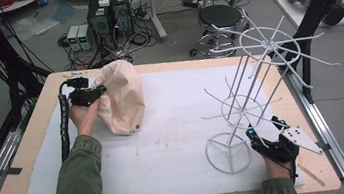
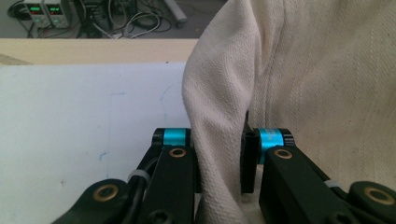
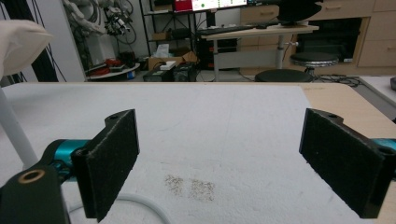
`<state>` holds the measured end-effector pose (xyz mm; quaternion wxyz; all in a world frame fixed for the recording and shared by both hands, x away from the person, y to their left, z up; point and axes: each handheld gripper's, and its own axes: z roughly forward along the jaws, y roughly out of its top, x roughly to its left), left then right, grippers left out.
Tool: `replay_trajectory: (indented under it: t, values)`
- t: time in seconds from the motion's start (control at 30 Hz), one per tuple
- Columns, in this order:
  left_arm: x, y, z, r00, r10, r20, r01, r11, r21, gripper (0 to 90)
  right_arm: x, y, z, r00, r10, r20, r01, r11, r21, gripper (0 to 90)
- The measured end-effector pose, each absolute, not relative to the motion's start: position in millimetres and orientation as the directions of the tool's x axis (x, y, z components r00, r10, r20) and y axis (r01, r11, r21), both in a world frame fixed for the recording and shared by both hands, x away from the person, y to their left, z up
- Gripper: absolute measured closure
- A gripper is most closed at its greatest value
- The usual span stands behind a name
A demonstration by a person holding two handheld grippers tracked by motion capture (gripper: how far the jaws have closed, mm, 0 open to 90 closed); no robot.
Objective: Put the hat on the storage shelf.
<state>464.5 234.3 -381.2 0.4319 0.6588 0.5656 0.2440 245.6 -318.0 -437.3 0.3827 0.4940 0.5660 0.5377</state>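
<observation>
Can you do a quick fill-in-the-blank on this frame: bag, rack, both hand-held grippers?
1. The left hand-held gripper is shut on a fold of the cream cloth ____.
2. The right hand-held gripper has its jaws ____, with nothing between them.
3. The white wire rack stands on the ____ side of the table in the high view.
4. The cloth bag is lifted by the ____ hand-held gripper.

Missing words: bag; open; right; left

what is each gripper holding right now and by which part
The left gripper is shut on the cream cloth bag, pinching a fold of fabric at its side edge. The right gripper holds nothing; its jaws stand open beside the white wire rack.
</observation>
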Motion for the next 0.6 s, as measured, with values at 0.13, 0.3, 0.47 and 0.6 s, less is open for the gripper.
replay_trajectory:
  t: [0.13,0.3,0.47,0.6]
  values:
    - [456,236,-368,0.278,0.942,-0.186,0.478,0.032,0.878,81.3,245,-318,-437,-0.221,0.97,0.098,0.151,-0.066,0.986,11.2]
    - [441,232,-349,0.326,0.926,-0.19,0.397,0.048,0.917,81.3,245,-318,-437,-0.221,0.971,0.096,0.147,-0.064,0.987,11.2]
    - [423,228,-330,0.373,0.907,-0.197,0.316,0.075,0.946,81.3,245,-318,-437,-0.222,0.97,0.1,0.15,-0.067,0.986,11.2]
    - [410,225,-317,0.411,0.888,-0.205,0.265,0.099,0.959,81.2,245,-318,-437,-0.222,0.969,0.106,0.15,-0.073,0.986,11.2]
